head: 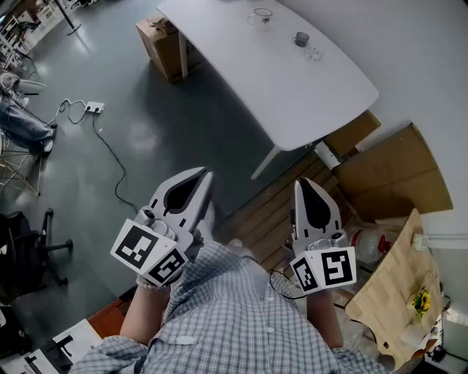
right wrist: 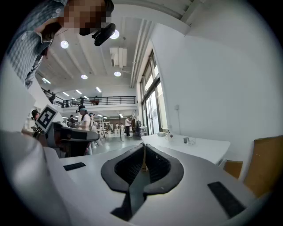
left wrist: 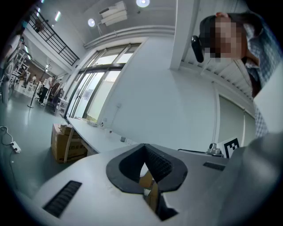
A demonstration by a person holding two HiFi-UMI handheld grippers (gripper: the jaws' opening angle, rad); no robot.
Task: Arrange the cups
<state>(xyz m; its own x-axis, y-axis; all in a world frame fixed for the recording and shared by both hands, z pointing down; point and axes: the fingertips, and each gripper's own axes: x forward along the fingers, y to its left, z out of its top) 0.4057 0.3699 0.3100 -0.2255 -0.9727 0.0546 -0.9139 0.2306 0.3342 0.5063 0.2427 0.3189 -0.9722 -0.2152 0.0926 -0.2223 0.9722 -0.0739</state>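
Claws: left gripper (head: 205, 176) and right gripper (head: 304, 182) are pressed together; nothing pinched | Cups: glass cup (head: 261, 16) and grey cup (head: 301, 39) are seen on white table (head: 241, 51), well apart from both | Step: table is best approached first; jaws spread before reaching

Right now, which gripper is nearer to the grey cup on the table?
Right. The right gripper is almost straight below the grey cup in the head view, short of the table's end; the left gripper sits further left, over the floor. Neither is close.
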